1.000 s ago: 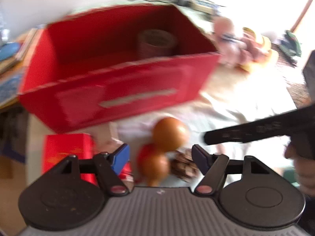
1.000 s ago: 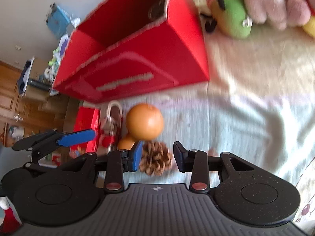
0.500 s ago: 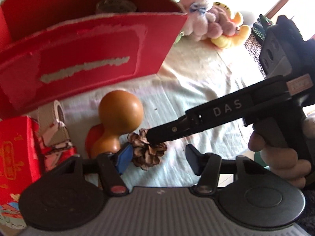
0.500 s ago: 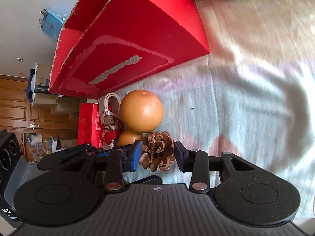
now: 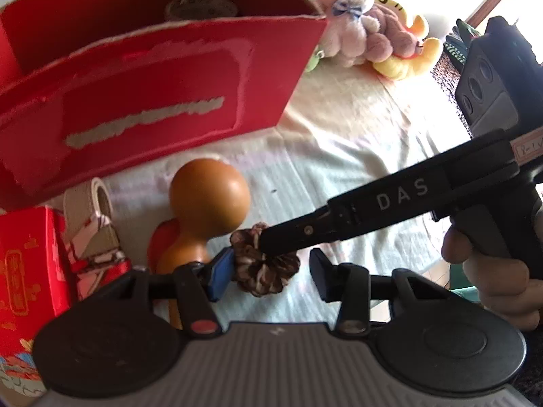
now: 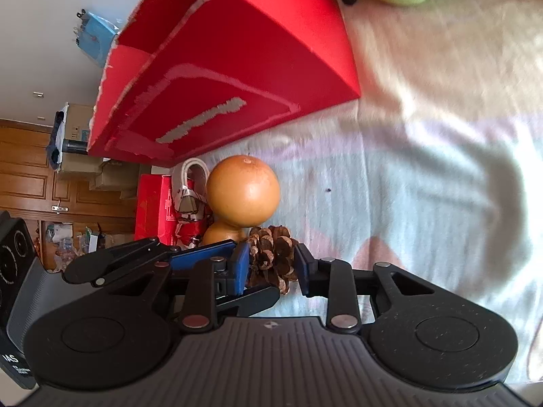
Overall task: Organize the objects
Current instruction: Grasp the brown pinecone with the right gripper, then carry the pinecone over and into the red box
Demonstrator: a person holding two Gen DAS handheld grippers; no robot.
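A brown pine cone (image 5: 268, 266) lies on the pale cloth, right beside an orange-brown gourd (image 5: 208, 200). My left gripper (image 5: 271, 276) straddles the cone with its jaws closing. Its blue pad touches the cone's left side, while the black finger on the right stands clear. My right gripper (image 6: 271, 266) is closing on the same pine cone (image 6: 271, 254), and both pads touch its sides. In the left wrist view the right gripper's black fingers (image 5: 305, 234) reach the cone from the right. The gourd (image 6: 242, 193) stands just behind the cone.
A big open red box (image 5: 152, 101) stands behind, with a tape roll (image 5: 200, 6) inside. A small red packet (image 5: 23, 264) and a white roll (image 5: 91, 217) lie left of the gourd. Plush toys (image 5: 356, 37) sit at the back right. A hand (image 5: 492, 271) holds the right gripper.
My left gripper came down close over the pine cone and its jaws narrowed. The right gripper's jaws closed in until they touch the cone. The cone and gourd have stayed put.
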